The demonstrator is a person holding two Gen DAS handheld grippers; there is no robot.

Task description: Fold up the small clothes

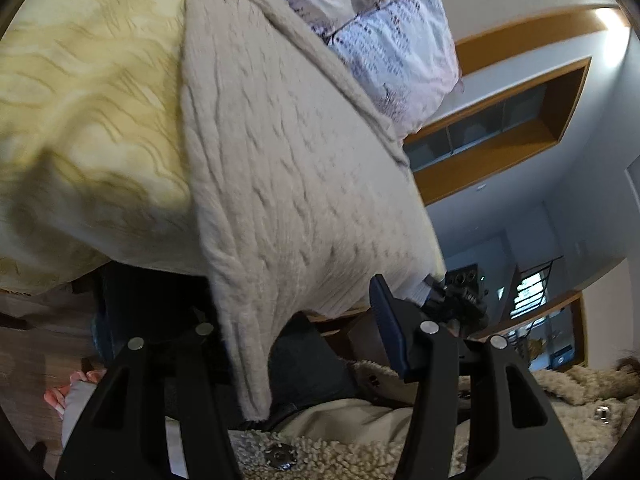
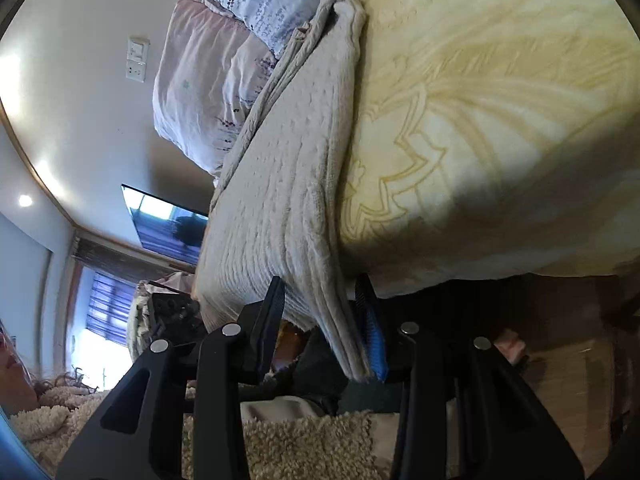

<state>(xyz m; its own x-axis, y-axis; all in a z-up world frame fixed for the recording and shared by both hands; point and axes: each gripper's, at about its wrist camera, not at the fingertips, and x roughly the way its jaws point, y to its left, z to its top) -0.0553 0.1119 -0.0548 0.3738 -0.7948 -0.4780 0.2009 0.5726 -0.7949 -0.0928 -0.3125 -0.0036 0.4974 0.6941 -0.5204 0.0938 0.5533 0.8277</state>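
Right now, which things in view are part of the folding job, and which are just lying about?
Part of the job:
- beige knit garment, hanging off the bed edge
- left gripper, garment between its fingers
- right gripper, garment edge between its fingers

Just lying about:
- yellow patterned blanket
- floral duvet
- wall-mounted TV
- wall switch panel

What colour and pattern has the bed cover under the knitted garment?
Pale yellow bed cover with darker golden leaf-like lines; clearest in the right wrist view.
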